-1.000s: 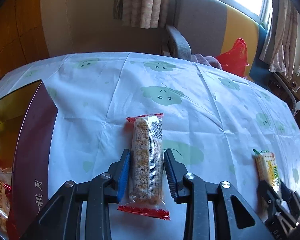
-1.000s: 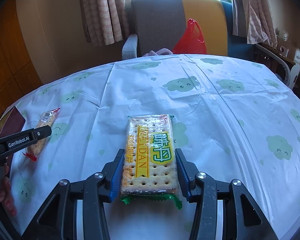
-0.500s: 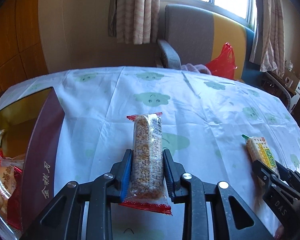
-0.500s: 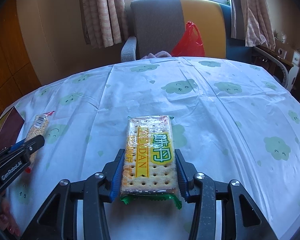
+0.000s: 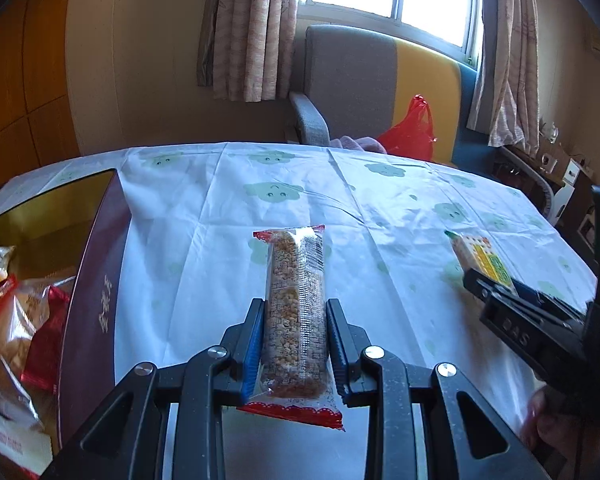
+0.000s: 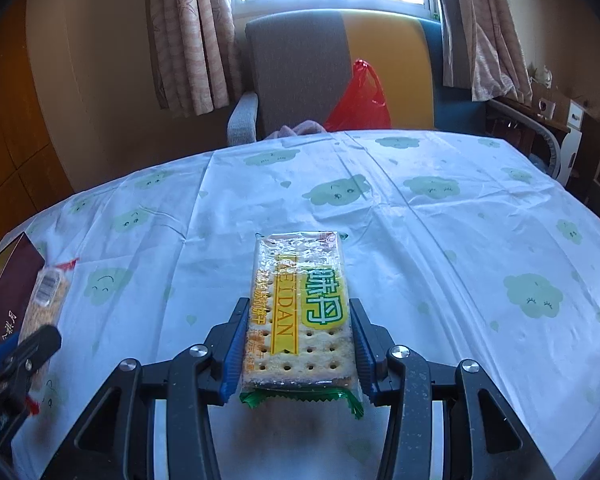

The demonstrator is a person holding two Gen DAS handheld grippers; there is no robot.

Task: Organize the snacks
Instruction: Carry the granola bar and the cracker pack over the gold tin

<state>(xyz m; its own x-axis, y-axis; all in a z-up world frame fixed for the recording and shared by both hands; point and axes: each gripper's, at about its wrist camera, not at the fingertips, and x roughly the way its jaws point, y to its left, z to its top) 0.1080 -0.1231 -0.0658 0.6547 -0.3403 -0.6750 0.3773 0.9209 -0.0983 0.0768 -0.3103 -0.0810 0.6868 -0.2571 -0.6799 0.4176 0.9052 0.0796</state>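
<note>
- Left gripper [image 5: 295,344]: jaws closed against both long sides of a grain bar [image 5: 296,312], clamping its near half.
- Grain bar: long axis runs straight ahead along the fingers, far end pointing away, above the tablecloth [image 5: 220,216], right of the maroon box [image 5: 96,280].
- Right gripper [image 6: 298,344]: jaws pressed on a cracker pack [image 6: 300,308], likewise lengthwise and pointing forward.

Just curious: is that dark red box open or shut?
Open: the box has no lid on, showing its gold inside and snack bags.
</note>
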